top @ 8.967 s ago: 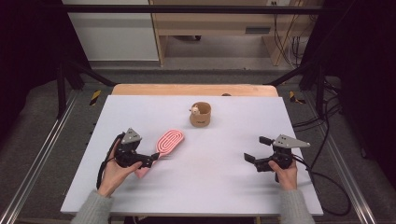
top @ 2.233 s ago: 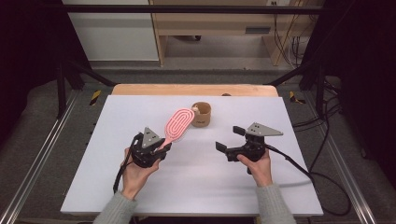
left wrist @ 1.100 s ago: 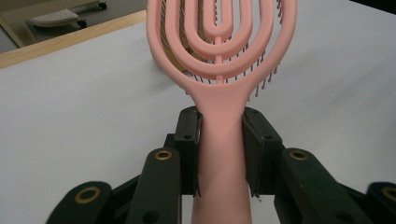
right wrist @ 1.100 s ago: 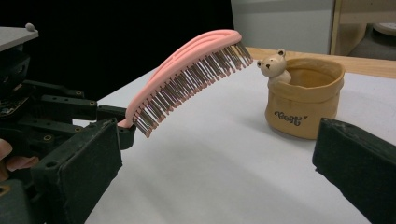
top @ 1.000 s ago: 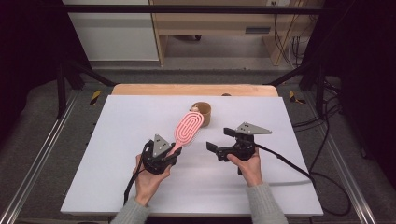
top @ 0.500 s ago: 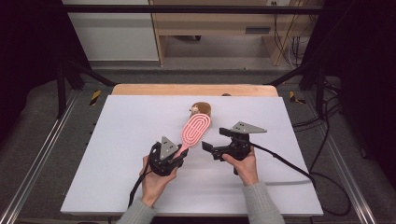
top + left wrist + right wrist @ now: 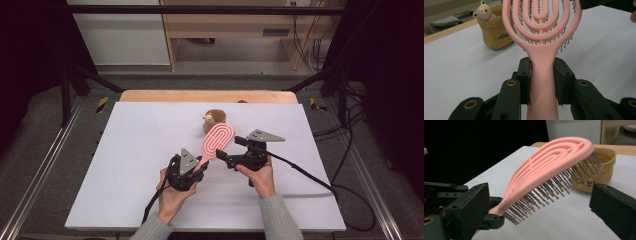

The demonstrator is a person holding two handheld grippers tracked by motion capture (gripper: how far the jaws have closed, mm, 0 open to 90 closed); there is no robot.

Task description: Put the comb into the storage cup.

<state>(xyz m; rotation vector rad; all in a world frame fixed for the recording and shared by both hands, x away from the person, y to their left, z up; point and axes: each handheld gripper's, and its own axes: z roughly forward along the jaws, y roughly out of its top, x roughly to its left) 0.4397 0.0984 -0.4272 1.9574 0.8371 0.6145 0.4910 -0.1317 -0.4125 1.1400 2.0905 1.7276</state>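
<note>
A pink oval hairbrush [image 7: 218, 140] is held up off the white table [image 7: 135, 145], bristles facing down and right. My left gripper [image 7: 200, 167] is shut on its handle; in the left gripper view both pads [image 7: 525, 75] press the pink handle [image 7: 541, 82]. My right gripper [image 7: 226, 161] points left at the brush and is open. In the right gripper view its wide-apart pads [image 7: 474, 210] flank the bristled head [image 7: 554, 167] without touching it. A tan cup with a small bear figure [image 7: 214, 119] stands just behind the brush head.
The tan cup [image 7: 496, 30] bears dark lettering and stands upright toward the table's far edge. A wooden strip [image 7: 200, 96] runs along that edge. Black cables [image 7: 305, 172] trail from my right gripper across the table's right side.
My left gripper has carried the brush from the table's left toward the middle, up to the cup. My right gripper has come left to meet it and has held nearly still lately.
</note>
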